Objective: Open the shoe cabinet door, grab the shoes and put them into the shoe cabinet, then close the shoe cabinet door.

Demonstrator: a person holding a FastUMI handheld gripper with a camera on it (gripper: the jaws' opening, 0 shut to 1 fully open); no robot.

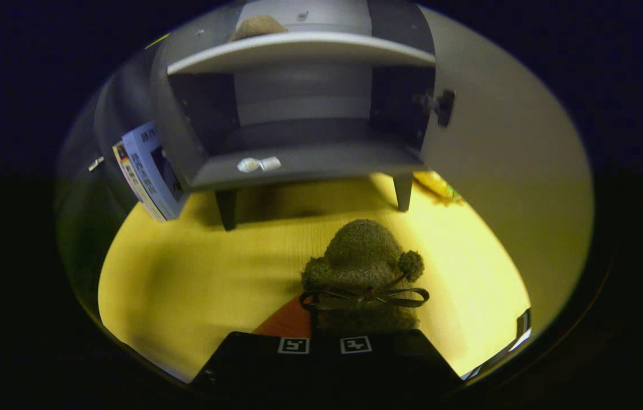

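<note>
The fingers (324, 341) stand close together, gripping a fuzzy shoe (362, 256) with a bow over the yellow floor (185, 285). Beyond, the shoe cabinet (299, 165) stands with its door (503, 159) open.

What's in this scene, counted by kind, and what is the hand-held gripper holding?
Fuzzy shoes: 2, one with a bow gripped between the fingers of the hand-held gripper, one on the upper shelf
Shoe cabinets: 1, door open
Boxes: 1, beside the cabinet
Small white wrappers: 2, on the lower shelf
Total: 6
</note>
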